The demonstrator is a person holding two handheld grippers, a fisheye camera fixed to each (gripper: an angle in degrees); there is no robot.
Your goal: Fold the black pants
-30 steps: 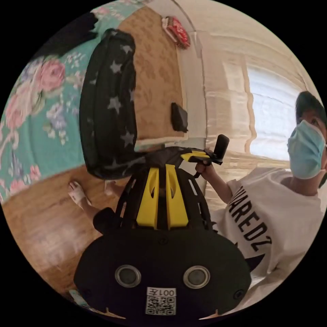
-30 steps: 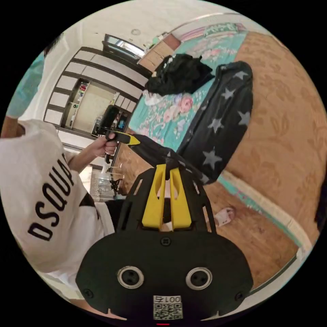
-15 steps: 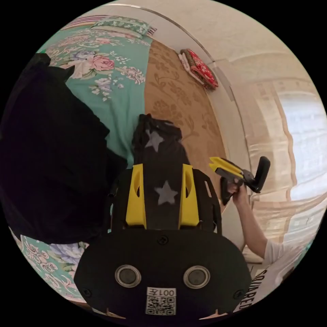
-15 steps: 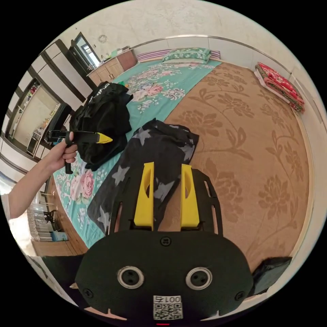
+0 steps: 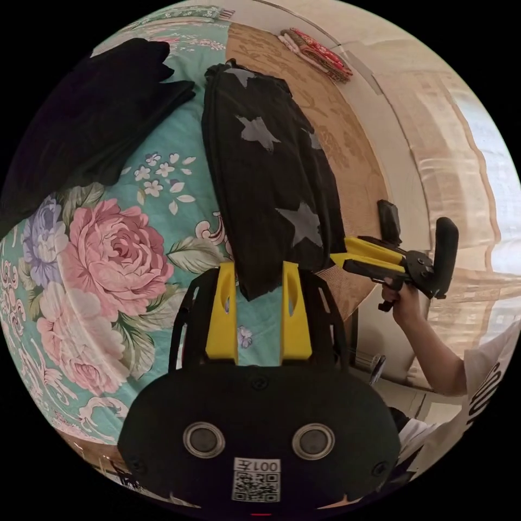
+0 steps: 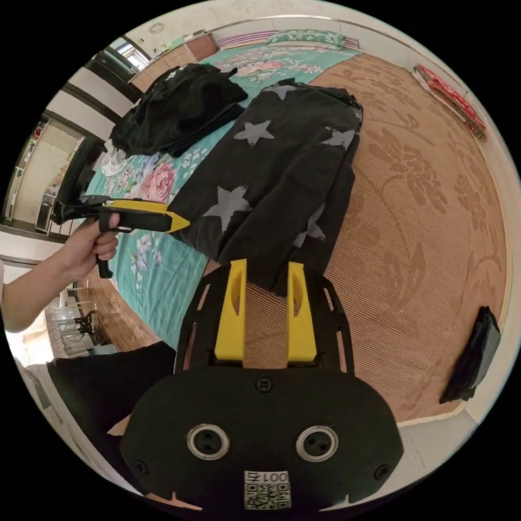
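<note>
The black pants [image 6: 282,163], star-printed, lie flat from centre to upper middle of the right gripper view, straddling the floral sheet [image 6: 157,255] and brown mat [image 6: 423,217], apparently laid out for folding. Both the left gripper [image 5: 259,282] and right gripper [image 6: 265,279] hover at the hem, jaws spread, gripping nothing.

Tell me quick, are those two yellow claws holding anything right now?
Left gripper: open, holding nothing, at the black pants' edge.
Right gripper: open, holding nothing.
</note>
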